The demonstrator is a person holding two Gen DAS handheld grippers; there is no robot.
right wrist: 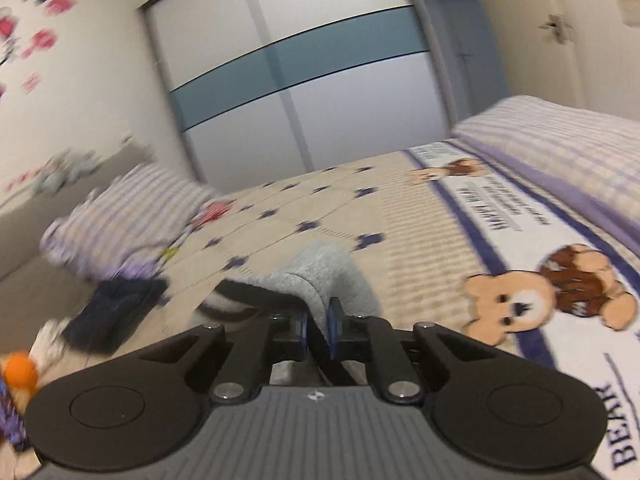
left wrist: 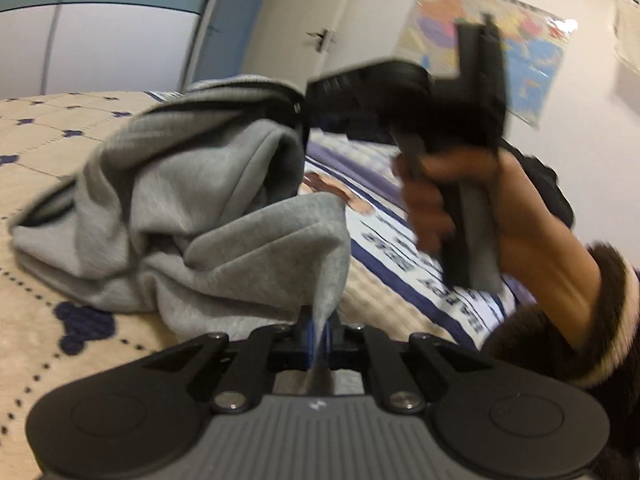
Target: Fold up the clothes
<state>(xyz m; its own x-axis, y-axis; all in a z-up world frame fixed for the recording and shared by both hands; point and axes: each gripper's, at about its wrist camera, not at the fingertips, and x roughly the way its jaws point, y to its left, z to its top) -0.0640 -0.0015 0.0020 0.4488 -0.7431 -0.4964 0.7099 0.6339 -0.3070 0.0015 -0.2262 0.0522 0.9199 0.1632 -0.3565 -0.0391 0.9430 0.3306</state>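
1. Step in hand looks like the pick-up before the first fold: the grey sweatshirt [left wrist: 168, 216] is a rumpled heap on the bed [left wrist: 48, 152], partly lifted, nothing laid flat yet.
2. Left claw [left wrist: 318, 330] is clamped on a thin edge of the grey fabric, which hangs straight into its tips.
3. Right claw [right wrist: 318, 322] is pinched on a thicker grey fold with a dark trim. In the left wrist view it sits up near the dark-edged opening of the garment, held by the person's hand [left wrist: 460, 208].
4. So both corners are caught and the cloth sags between them.
5. Next move, I'd guess: pull the two claws apart and up so it hangs open, then lay it flat on the quilt.
6. Watch out: the left grip is on very little cloth and could slip.
7. Everything's pretty blurry, so which edge is which is hard to call.
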